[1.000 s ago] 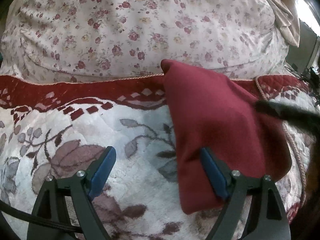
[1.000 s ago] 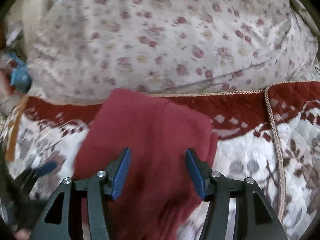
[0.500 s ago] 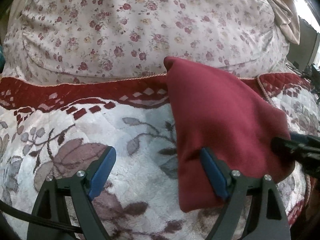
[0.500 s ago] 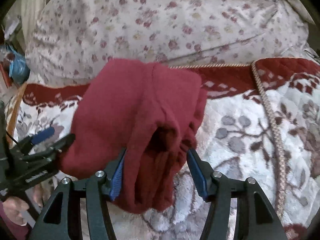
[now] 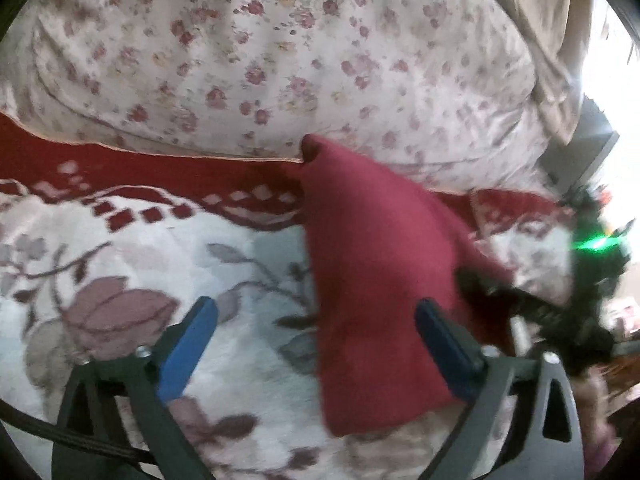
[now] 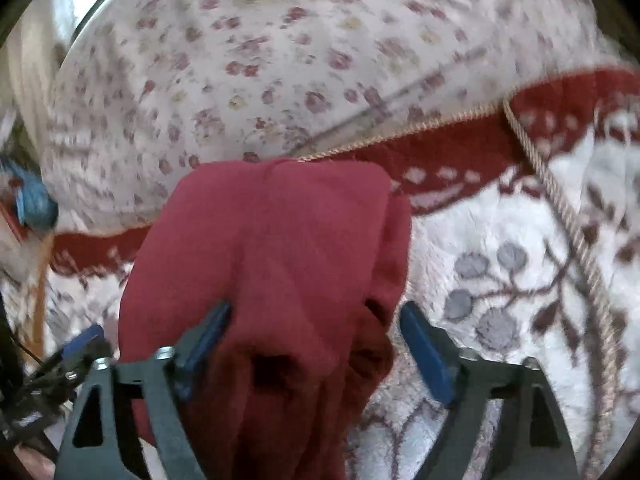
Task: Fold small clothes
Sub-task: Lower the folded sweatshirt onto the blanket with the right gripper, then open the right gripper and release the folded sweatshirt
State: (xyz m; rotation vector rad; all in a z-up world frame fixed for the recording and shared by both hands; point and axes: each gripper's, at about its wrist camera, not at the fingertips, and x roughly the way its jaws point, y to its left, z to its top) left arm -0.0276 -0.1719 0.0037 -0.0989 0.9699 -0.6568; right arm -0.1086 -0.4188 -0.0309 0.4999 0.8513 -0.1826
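Observation:
A dark red small garment lies folded on a white floral blanket; it also shows in the right wrist view, bunched with an open fold near its near edge. My left gripper is open, its right finger resting against the garment's right part, its left finger over bare blanket. My right gripper is open with its jaws astride the garment's near end. The right gripper also shows at the right edge of the left wrist view, touching the cloth.
A big pink-flowered duvet rises behind the blanket's red border. A corded blanket edge runs down the right. Blue clutter sits at the far left, beige cloth at the top right.
The right gripper has pushed further onto the garment's near end, which now bunches between its jaws. The left gripper has shifted slightly; the garment looks narrower from its side.

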